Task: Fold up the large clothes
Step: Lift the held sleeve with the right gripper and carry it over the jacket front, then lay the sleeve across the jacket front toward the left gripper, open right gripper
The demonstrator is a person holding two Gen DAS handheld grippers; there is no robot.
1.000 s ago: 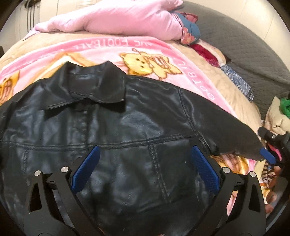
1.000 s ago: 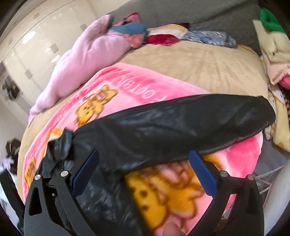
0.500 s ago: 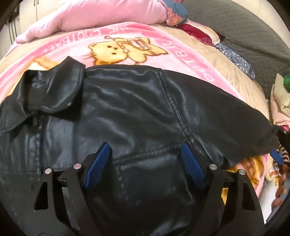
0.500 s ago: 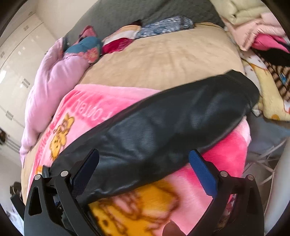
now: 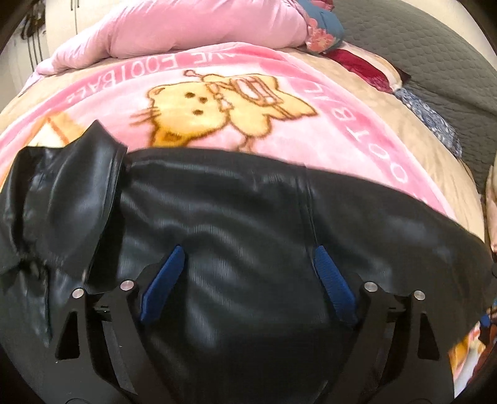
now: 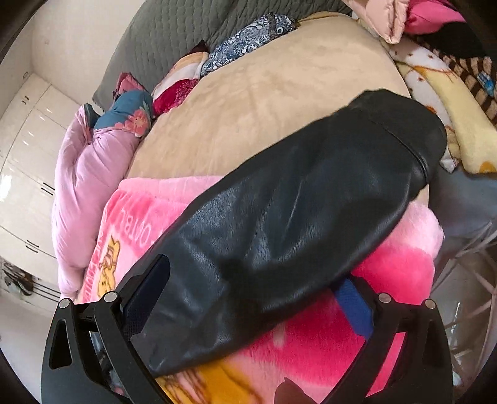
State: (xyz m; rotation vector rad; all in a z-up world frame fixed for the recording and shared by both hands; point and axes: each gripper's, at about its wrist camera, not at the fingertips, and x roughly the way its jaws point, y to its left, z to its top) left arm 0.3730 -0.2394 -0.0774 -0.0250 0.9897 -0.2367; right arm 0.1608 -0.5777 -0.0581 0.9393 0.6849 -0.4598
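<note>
Left wrist view: one black jacket (image 5: 217,217) lies spread on the pink blanket (image 5: 217,87), filling the frame from 9 to 3 o'clock, with its collar (image 5: 77,199) turned up at 9 o'clock. The left gripper (image 5: 248,273) hangs low over the chest panel with its jaws spread wide, gripping nothing. One pink duvet (image 5: 186,28) sits at 12 o'clock.

Right wrist view: one sleeve (image 6: 310,211) runs from 7 o'clock out to the cuff (image 6: 413,130) at 2 o'clock. The right gripper (image 6: 251,298) stands released, its fingers straddling the sleeve near the shoulder end; the right pad (image 6: 354,307) is partly hidden under the sleeve's edge.

Risk, as judged: the material looks slick and stiff, so a shallow pinch could slip off, or the jaws could catch the plush blanket along with the sleeve and drag it into the fold. The cuff overhangs the bed edge and could pull the sleeve down.

Count: two grippers, one jacket, one blanket, one duvet.
</note>
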